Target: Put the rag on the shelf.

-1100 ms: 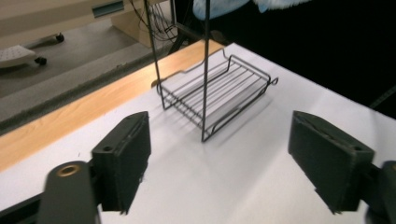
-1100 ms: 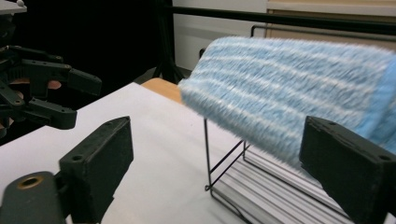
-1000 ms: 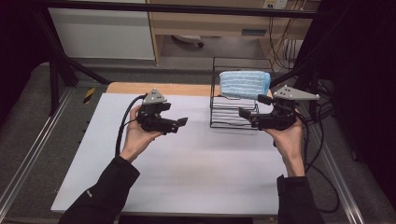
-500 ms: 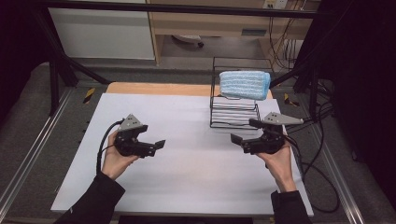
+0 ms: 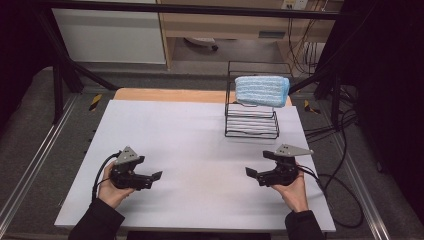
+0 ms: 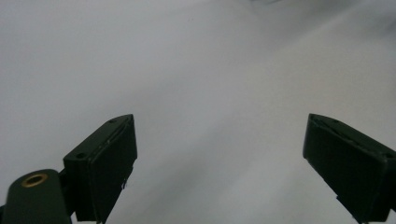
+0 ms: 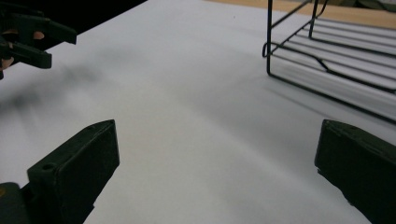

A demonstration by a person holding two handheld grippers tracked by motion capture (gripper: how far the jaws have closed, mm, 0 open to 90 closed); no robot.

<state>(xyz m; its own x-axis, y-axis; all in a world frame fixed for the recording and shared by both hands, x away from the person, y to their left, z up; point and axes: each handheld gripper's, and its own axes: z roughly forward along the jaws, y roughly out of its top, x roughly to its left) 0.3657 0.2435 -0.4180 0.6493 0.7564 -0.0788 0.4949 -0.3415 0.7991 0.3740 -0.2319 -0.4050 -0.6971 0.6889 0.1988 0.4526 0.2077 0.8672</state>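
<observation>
Both hands have drawn back toward the near edge of the table (image 5: 200,125) since the earlier frames, when they were up beside the wire rack (image 5: 252,120). Now the left gripper (image 5: 156,176) sits at about 8 o'clock on the white surface and the right gripper (image 5: 248,172) at about 4 o'clock, their tips pointed at each other and well apart. Each gripper view shows its own jaws spread wide with nothing between them, just bare white tabletop. From the right gripper, the rack lies toward 12 o'clock, well apart; in the right gripper view its black wires show at the upper right (image 7: 327,56). A folded blue cloth (image 5: 262,90) rests on the rack's top tier, at roughly 1 o'clock on the table.
</observation>
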